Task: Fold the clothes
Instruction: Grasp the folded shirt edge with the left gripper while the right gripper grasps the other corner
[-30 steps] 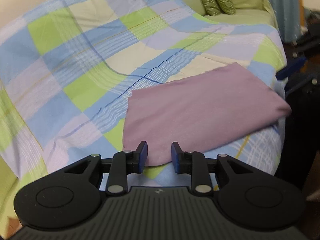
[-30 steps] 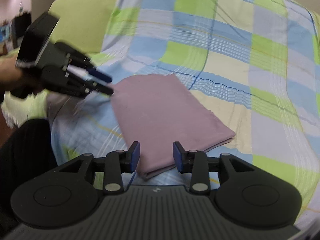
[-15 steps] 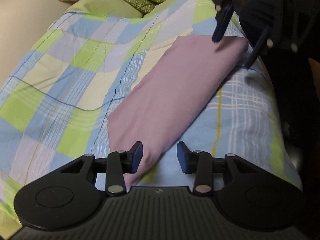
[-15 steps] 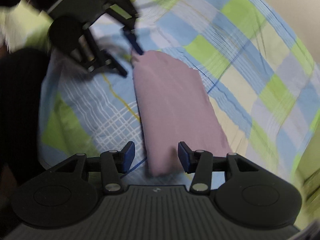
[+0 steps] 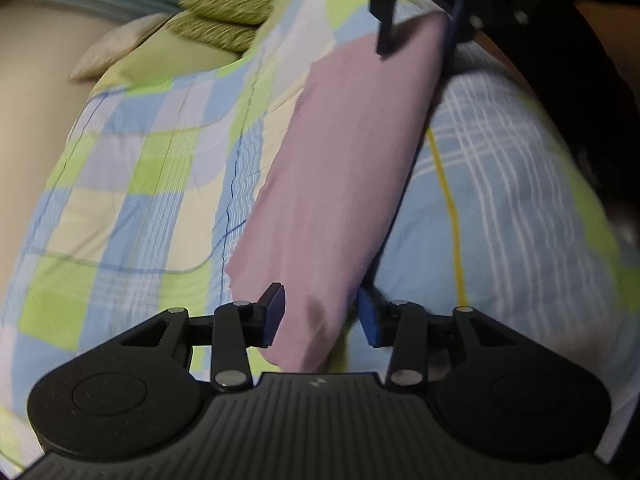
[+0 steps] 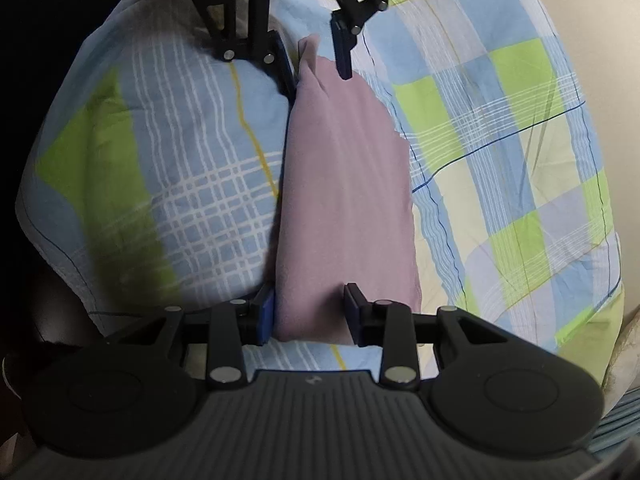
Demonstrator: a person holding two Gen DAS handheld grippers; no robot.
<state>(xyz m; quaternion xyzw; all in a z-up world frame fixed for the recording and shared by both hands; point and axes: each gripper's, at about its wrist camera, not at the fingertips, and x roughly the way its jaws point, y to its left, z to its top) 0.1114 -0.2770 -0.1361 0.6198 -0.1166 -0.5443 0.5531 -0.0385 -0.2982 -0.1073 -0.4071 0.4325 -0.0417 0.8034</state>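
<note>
A folded mauve garment (image 5: 344,168) lies on a checked bedsheet (image 5: 152,184); it also shows in the right wrist view (image 6: 348,192). My left gripper (image 5: 320,320) is open, its blue pads either side of the garment's near end. My right gripper (image 6: 310,314) is open, its pads straddling the opposite end. Each gripper shows in the other's view at the far end of the garment: the right gripper (image 5: 420,32) and the left gripper (image 6: 316,60).
Green patterned pillows (image 5: 224,20) lie at the head of the bed. The bed's edge (image 5: 560,184) drops off to the right of the garment, with dark space beyond. A beige wall (image 6: 600,40) borders the far side.
Both grippers have swung round to opposite ends of the garment and moved in, so that each now has an end between its open fingers.
</note>
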